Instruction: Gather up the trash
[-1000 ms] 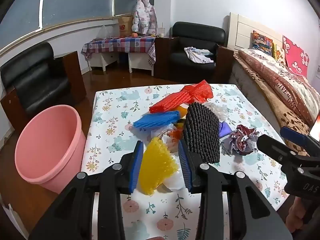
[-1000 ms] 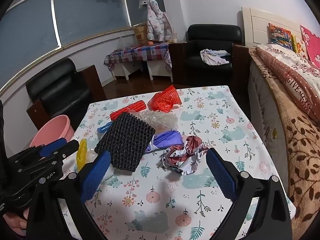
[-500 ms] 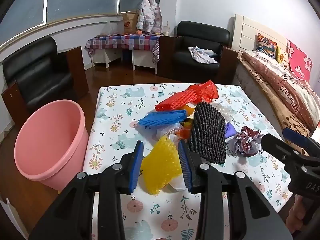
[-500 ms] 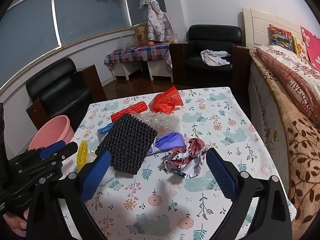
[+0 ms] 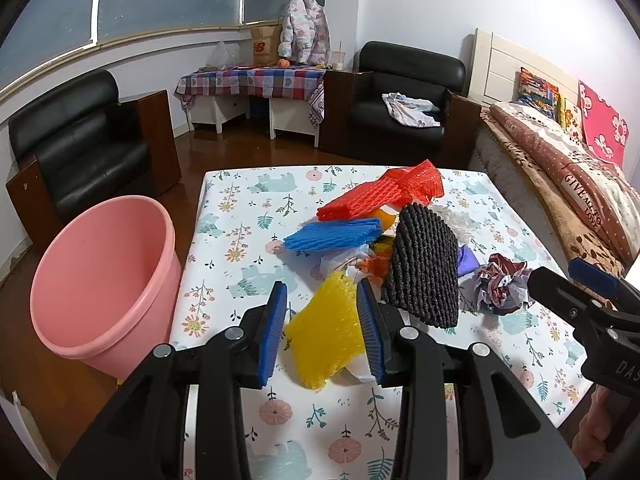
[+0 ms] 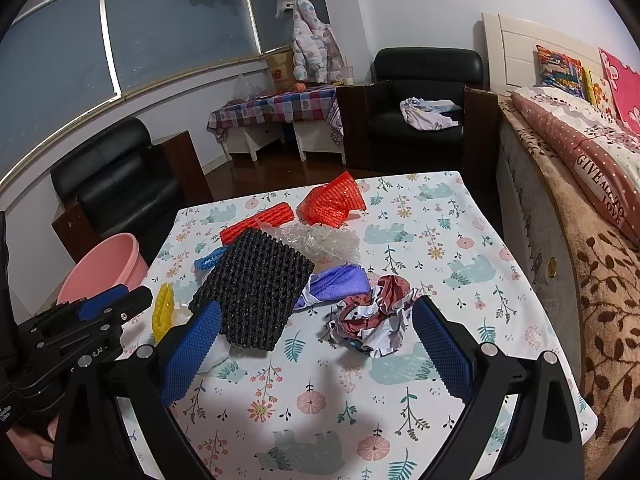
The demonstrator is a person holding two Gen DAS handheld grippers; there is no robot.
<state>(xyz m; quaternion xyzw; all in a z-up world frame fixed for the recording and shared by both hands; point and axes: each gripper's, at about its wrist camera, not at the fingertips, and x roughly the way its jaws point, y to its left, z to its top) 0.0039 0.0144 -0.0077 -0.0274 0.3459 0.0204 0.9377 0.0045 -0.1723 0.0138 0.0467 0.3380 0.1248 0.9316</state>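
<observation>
The left gripper is closing its blue pads on a yellow foam net sleeve, the jaws standing about halfway apart with the sleeve filling the gap between them; the sleeve is sitting near the front left of the trash pile on the floral tablecloth, and in the right wrist view it is showing as a thin yellow edge just beyond the left gripper's tip. The right gripper is hovering above the cloth with its jaws spread wide and nothing between them; a crumpled maroon-and-white wrapper is lying on the table just ahead of its right pad.

A black foam net sleeve is leaning tilted just beside the yellow one, on its right; behind it a blue foam net sleeve and a red foam net sleeve are lying side by side, with a red mesh bag farther back; a piece of clear bubble wrap and a purple wrapper are resting between the black sleeve and the crumpled wrapper.

A pink plastic bucket is standing on the wooden floor, just beside the table's left edge; its inside is looking bare as far as the left wrist view is showing.
</observation>
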